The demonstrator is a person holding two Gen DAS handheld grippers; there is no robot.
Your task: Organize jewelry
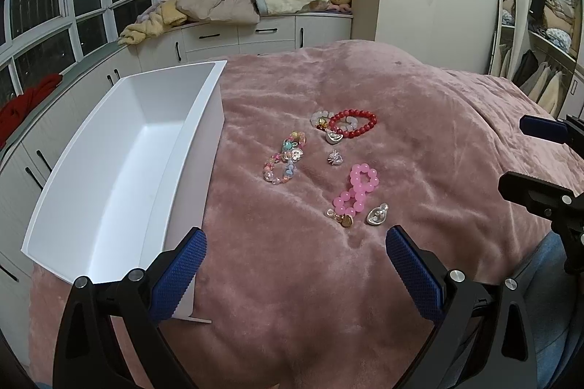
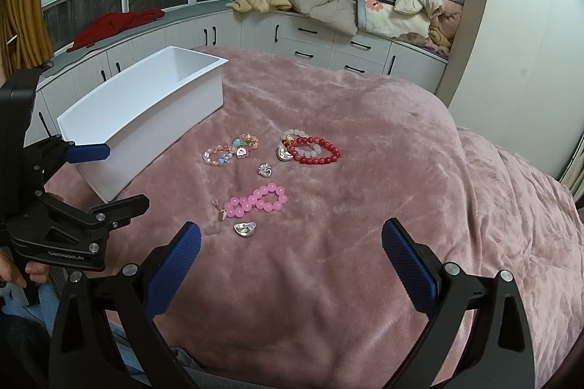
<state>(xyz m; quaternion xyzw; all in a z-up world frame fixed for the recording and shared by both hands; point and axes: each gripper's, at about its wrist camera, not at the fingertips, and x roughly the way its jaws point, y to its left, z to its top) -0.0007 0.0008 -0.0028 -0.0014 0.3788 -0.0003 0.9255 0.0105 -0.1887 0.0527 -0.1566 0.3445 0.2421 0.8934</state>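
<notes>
Jewelry lies on a pink blanket (image 1: 401, 140). A red bead bracelet (image 1: 353, 123) (image 2: 317, 151) overlaps a pale bead bracelet (image 1: 321, 115) with a silver charm (image 1: 334, 137). A multicolour bead bracelet (image 1: 284, 159) (image 2: 231, 149) lies left of a small silver charm (image 1: 335, 158) (image 2: 265, 170). A pink bead bracelet (image 1: 356, 188) (image 2: 257, 201) and a silver ingot charm (image 1: 377, 214) (image 2: 245, 229) lie nearest. An empty white box (image 1: 120, 166) (image 2: 146, 111) stands at the left. My left gripper (image 1: 295, 254) and right gripper (image 2: 292, 252) are open and empty, short of the jewelry.
The blanket (image 2: 365, 206) covers a bed. White cabinets (image 2: 310, 34) with piled clothes and bedding (image 2: 401, 9) run under the windows behind. A red garment (image 2: 116, 23) lies on the sill. An open wardrobe (image 1: 547, 60) stands at the right.
</notes>
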